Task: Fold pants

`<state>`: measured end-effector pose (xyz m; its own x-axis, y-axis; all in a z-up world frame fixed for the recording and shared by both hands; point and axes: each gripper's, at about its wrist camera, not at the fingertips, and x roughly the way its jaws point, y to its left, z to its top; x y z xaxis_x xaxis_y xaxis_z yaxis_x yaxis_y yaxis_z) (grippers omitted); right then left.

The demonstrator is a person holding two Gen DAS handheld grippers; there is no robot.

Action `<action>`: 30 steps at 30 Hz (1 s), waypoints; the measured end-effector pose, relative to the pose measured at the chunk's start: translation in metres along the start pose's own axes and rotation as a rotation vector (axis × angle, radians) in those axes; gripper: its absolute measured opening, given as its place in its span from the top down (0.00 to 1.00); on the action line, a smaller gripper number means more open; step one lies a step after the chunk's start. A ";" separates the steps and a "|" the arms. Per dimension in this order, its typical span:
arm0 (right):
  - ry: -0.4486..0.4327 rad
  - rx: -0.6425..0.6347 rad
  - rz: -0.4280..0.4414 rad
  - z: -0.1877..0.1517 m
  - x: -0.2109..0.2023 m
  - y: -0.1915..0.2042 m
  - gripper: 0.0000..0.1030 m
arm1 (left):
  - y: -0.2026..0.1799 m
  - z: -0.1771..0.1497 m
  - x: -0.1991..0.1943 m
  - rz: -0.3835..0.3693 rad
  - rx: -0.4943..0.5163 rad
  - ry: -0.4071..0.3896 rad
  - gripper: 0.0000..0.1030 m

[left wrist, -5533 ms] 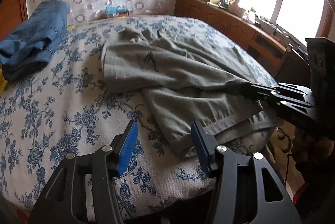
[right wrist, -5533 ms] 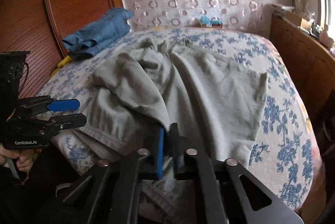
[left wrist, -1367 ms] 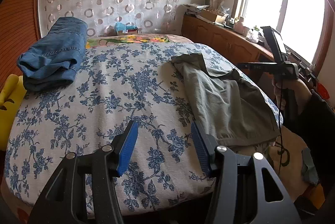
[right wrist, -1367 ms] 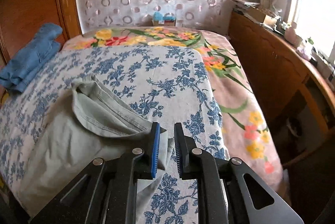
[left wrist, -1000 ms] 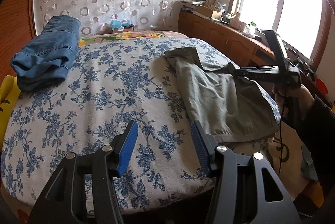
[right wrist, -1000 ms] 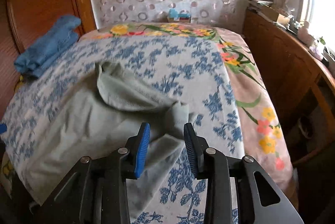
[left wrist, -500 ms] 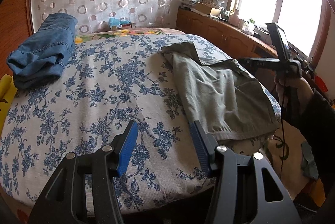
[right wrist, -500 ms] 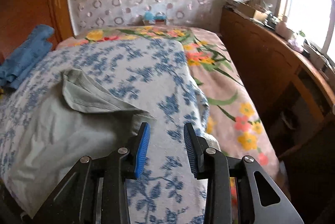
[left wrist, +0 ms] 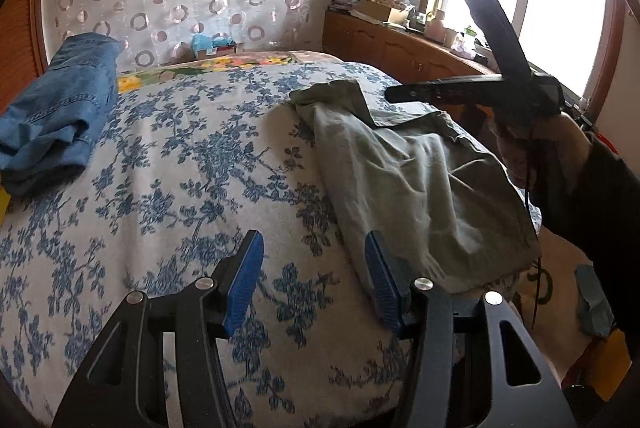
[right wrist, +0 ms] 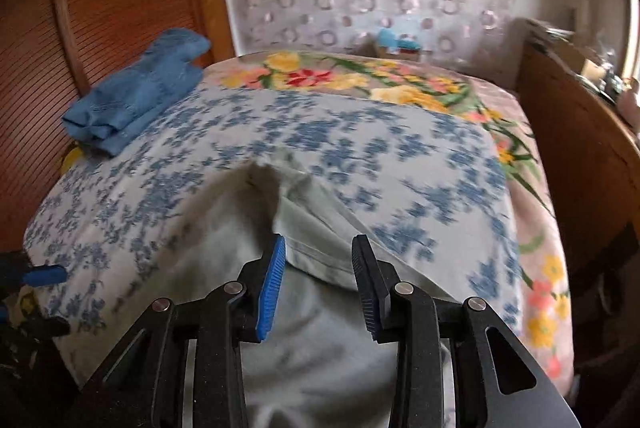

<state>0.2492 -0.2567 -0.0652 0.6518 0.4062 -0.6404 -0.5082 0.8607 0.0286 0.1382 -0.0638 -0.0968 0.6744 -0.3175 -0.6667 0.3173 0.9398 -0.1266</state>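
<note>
Pants (left wrist: 404, 163) lie folded at the floral bedspread's (left wrist: 160, 187) right edge; the left gripper (left wrist: 312, 268) hovers unclenched, empty. Right wrist view: right gripper (right wrist: 316, 272) gapes empty above the pants (right wrist: 320, 328).

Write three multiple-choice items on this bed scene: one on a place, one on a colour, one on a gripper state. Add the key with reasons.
1. Where do the folded blue denim jeans lie?
A. beside the wooden headboard
B. on the window ledge
C. on the floor

2. What colour are the loose cotton pants on the floral bedspread?
A. red
B. grey-green
C. black

3. How do the left gripper jaws stand?
A. clamped on the jeans
B. clamped on the pants
C. apart, holding nothing

Key: 1 A, they sit at the bed's headboard edge; 2 B, pale grey-green cloth; 3 C, only bedspread shows between the pads.
</note>
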 end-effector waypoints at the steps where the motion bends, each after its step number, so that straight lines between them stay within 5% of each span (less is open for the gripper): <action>1: 0.004 -0.001 0.013 0.006 0.004 0.000 0.65 | 0.001 0.001 0.003 -0.005 -0.002 0.002 0.48; 5: 0.044 -0.012 0.057 0.018 0.014 0.001 0.66 | 0.003 0.003 0.011 -0.013 -0.015 0.016 0.48; 13: 0.181 -0.060 0.079 0.043 0.052 -0.010 0.89 | 0.016 0.002 0.015 -0.024 -0.043 0.020 0.48; 17: 0.180 -0.057 0.093 0.061 0.065 -0.017 0.98 | 0.026 0.005 0.014 -0.024 -0.067 0.008 0.48; 23: 0.092 -0.043 -0.078 0.085 0.074 -0.023 0.98 | 0.038 0.005 0.019 -0.007 -0.083 0.019 0.48; 30: 0.062 0.012 -0.079 0.069 0.060 -0.025 0.86 | 0.034 0.004 0.019 -0.012 -0.071 0.023 0.48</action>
<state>0.3401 -0.2327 -0.0513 0.6529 0.3176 -0.6876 -0.4499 0.8930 -0.0147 0.1641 -0.0384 -0.1104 0.6554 -0.3265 -0.6811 0.2766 0.9429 -0.1859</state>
